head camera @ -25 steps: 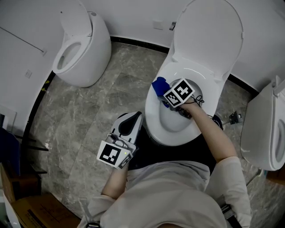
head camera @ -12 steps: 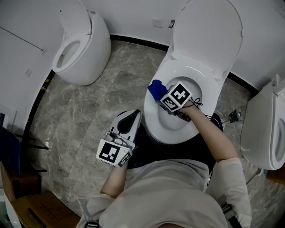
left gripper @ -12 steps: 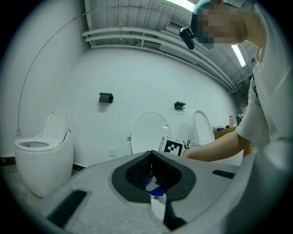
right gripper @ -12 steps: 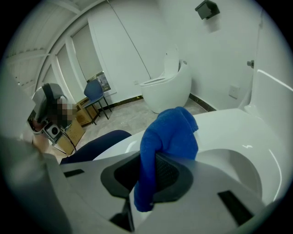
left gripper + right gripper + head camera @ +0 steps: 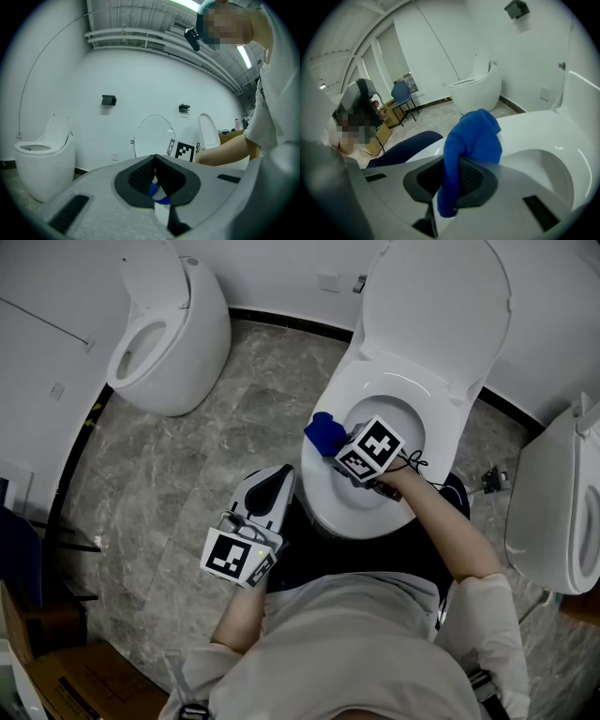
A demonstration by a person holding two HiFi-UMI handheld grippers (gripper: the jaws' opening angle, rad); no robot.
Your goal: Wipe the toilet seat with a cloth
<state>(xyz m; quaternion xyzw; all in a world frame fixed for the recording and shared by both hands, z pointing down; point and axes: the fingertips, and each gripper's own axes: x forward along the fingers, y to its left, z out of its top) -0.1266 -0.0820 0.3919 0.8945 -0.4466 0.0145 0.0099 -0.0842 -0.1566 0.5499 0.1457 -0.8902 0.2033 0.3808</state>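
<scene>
**Blue cloth pressed to the left side of a toilet seat**

Seen from above, a person leans over an open white toilet with its lid [image 5: 441, 306] raised. The right gripper [image 5: 342, 444] has its jaws closed on a bunched blue cloth [image 5: 323, 433]. It holds the cloth against the left edge of the seat [image 5: 323, 498], about halfway along. In the right gripper view the cloth [image 5: 474, 136] bulges out past the jaws of the right gripper [image 5: 450, 180], with the seat curving away beyond it.

The left gripper [image 5: 274, 486] hangs over the floor beside the toilet's front left, away from the seat. Its jaws meet at the tips and hold nothing.

To wipe well, the cloth probably needs to stay flat on the seat. Keep steady downward pressure and follow the curve of the edge, so that fabric rather than the jaws rubs the seat. The front and right side look still to be covered.

Compared with a second ago, the cloth has slid a little outward and forward along the left edge. The left gripper has hardly moved.
</scene>
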